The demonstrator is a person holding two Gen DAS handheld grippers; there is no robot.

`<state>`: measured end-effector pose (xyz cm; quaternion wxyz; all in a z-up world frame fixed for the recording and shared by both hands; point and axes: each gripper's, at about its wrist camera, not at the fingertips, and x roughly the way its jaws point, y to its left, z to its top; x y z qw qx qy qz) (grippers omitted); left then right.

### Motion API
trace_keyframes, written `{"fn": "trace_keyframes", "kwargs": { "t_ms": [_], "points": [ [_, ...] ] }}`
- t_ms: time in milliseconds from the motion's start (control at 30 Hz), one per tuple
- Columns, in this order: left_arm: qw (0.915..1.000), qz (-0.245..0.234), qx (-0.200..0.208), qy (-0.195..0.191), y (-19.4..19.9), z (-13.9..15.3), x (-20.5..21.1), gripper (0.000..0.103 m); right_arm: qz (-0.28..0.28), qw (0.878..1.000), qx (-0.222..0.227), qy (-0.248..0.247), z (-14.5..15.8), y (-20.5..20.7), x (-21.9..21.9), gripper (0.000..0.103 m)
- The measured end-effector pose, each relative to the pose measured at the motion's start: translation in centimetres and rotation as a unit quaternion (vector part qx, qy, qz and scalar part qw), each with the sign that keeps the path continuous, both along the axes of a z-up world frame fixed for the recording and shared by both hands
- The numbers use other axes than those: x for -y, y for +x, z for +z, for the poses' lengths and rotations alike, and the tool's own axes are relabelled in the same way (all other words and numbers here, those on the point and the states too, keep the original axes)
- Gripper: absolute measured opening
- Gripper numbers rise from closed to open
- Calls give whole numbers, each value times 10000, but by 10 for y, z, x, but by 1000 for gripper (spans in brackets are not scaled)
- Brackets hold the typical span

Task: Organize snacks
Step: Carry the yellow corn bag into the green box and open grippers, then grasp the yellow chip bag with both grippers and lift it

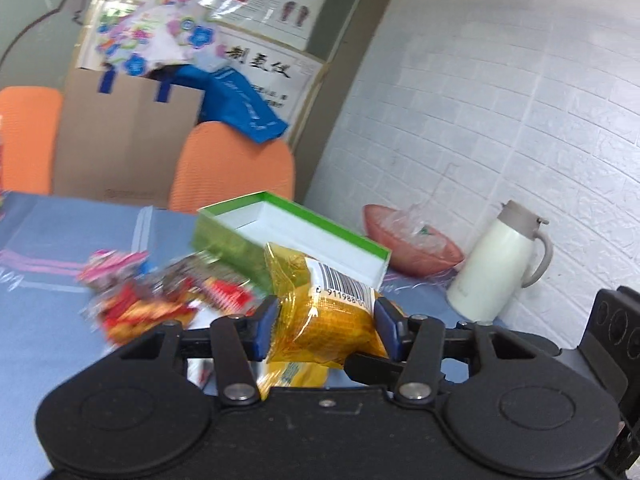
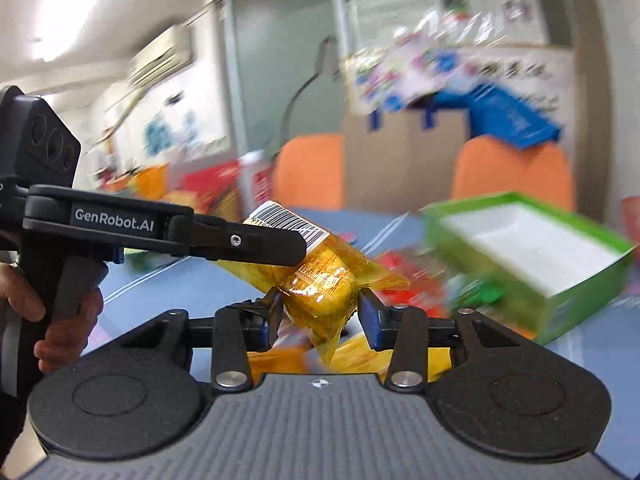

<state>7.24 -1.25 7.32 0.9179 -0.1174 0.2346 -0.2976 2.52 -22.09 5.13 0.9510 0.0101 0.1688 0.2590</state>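
From the left wrist we see our left gripper (image 1: 326, 328) roughly half open, both blue pads pressed on a yellow snack packet (image 1: 320, 312) with a barcode label, held clear of the blue tablecloth (image 1: 48, 320). Just past it lies the open green box (image 1: 296, 236), white inside and holding nothing we can see, with a blurred heap of red and pink snack packets (image 1: 160, 300) to its left. A white thermos jug (image 1: 496, 264) and a pink bowl (image 1: 412, 244) stand farther right.

From the right wrist we see our right gripper (image 2: 320, 312) at a similar width, clamped on the other end of the same yellow packet (image 2: 320, 292), while the left gripper's finger (image 2: 240, 240) crosses from the left over its barcode end. The green box (image 2: 532, 256) sits to the right, near but apart.

With both grippers on one slick wrapper, we judge that pulling apart could tear it, and uneven release could drop it beside the box.
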Motion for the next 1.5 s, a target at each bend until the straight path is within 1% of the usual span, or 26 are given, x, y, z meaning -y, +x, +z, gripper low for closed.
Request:
{"fn": "trace_keyframes", "kwargs": {
  "t_ms": [100, 200, 267, 433, 500, 600, 633, 667, 700, 733, 767, 800, 833, 900, 967, 1000, 1033, 1100, 1233, 1333, 1433, 1500],
  "points": [
    [9994, -267, -154, -143, 39, 0, 28, 81, -405, 9991, 88, -29, 0, 22, 22, 71],
    [9983, -483, -267, -182, 77, -4, 57, 81, -718, 9973, 125, -34, -5, 47, 44, 71],
    [9973, -568, -428, -203, 102, -7, 73, 82, -870, 9962, 86, 4, -10, 65, 58, 71],
    [9948, -640, -764, -204, 149, -21, 103, 82, -1125, 9936, -38, 27, -24, 100, 86, 71],
    [9944, -627, -834, -165, 162, -24, 111, 82, -1177, 9929, -91, 116, -29, 111, 94, 71],
    [9947, -590, -836, -27, 178, -27, 121, 84, -1235, 9918, -205, 263, -36, 127, 103, 71],
    [9949, -556, -835, 18, 182, -29, 124, 86, -1253, 9914, -233, 281, -38, 132, 104, 71],
    [9951, -520, -833, 70, 186, -31, 126, 91, -1266, 9912, -251, 282, -40, 136, 104, 71],
    [9952, -463, -845, 173, 189, -34, 128, 100, -1260, 9913, -266, 271, -42, 139, 104, 71],
    [9946, -423, -896, 320, 191, -37, 130, 103, -1258, 9913, -292, 237, -45, 143, 103, 73],
    [9933, -342, -975, 509, 192, -40, 132, 103, -1309, 9907, -321, 160, -48, 147, 100, 77],
    [9930, -216, -942, 673, 188, -42, 133, 103, -1385, 9898, -342, 19, -51, 150, 97, 84],
    [9933, -111, -820, 806, 183, -42, 132, 103, -1472, 9883, -358, -172, -52, 150, 94, 103],
    [9927, -72, -738, 948, 173, -38, 128, 103, -1487, 9879, -91, -434, -50, 139, 89, 103],
    [9940, -88, -707, 831, 163, -28, 119, 103, -1515, 9869, 39, -558, -42, 124, 86, 103],
    [9954, -82, -664, 692, 155, -22, 112, 103, -1511, 9871, 90, -526, -36, 116, 86, 103],
    [9965, -76, -616, 554, 146, -14, 106, 103, -1479, 9880, 155, -414, -30, 108, 88, 103],
    [9978, -41, -536, 398, 126, 2, 93, 103, -1382, 9901, 228, -113, -19, 86, 90, 103],
    [9987, 120, -258, 431, 72, 24, 68, 103, -1135, 9931, 234, 183, -9, 42, 84, 103],
    [9990, 147, -66, 423, 32, 21, 43, 103, -914, 9953, 124, 278, -15, 15, 74, 103],
    [9985, 244, -165, 458, 2, 7, 24, 103, -693, 9968, -219, 326, -28, 1, 61, 103],
    [9975, 387, -272, 516, -17, -10, 10, 103, -616, 9964, -498, 287, -38, -2, 50, 103]
  ]
}}
